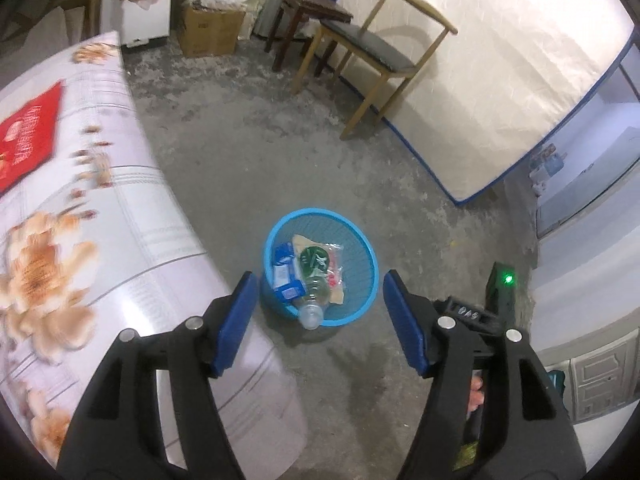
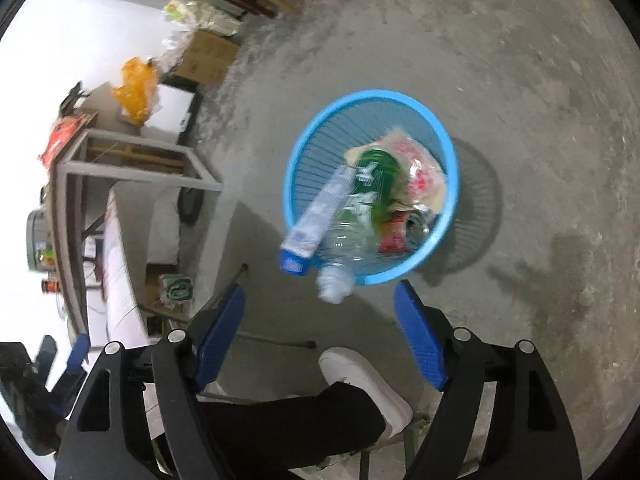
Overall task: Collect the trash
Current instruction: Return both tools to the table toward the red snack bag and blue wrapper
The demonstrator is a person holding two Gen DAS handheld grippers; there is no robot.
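Jaws on both tools stood wide apart and held nothing: the left gripper and the right gripper each hung above the floor with the blue basket straight ahead and below. Collected trash already lay inside it — a clear plastic bottle with a green label, a blue-and-white carton and some crinkled wrappers. The bottle lay tilted, its long axis running from the far side of the basket toward the near rim, its neck poking over that rim toward the jaws; the carton lay alongside it on the left, and in the right wrist view its blue end also overhung the rim. By my reading, the right gripper sat nearer the basket, which filled more of its view. The desk, with its flowered cloth, stood just left of the basket, carrying a red packet — possibly the next piece to collect, though I could not tell.
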